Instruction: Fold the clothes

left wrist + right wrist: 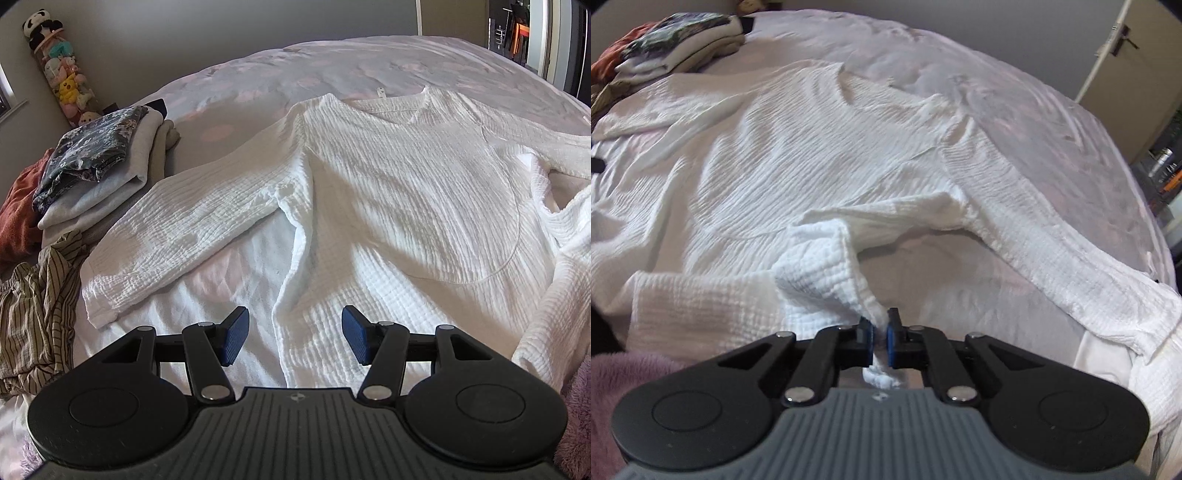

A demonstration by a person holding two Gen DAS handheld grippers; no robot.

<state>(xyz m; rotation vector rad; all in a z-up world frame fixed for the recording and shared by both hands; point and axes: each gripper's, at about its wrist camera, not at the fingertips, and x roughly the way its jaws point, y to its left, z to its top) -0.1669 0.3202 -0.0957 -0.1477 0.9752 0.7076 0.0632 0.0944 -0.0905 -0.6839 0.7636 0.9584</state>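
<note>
A white crinkled long-sleeved top [388, 192] lies spread on the bed, collar at the far side, one sleeve [177, 236] stretched out to the left. My left gripper [294, 339] hovers open over the top's near left hem, nothing between its blue pads. In the right wrist view the same top [798, 147] fills the bed. My right gripper [881, 334] is shut on a bunched near corner of the hem [831, 273], which is lifted off the bed. The other sleeve [1052, 251] runs toward the near right.
A stack of folded clothes [110, 162] with a dark floral piece on top sits at the left of the bed [332, 62]. A rust garment [18, 214] and a striped one [37, 302] lie nearer. Pink fluffy fabric [624, 380] is at the near edge. A door [1126, 62] stands right.
</note>
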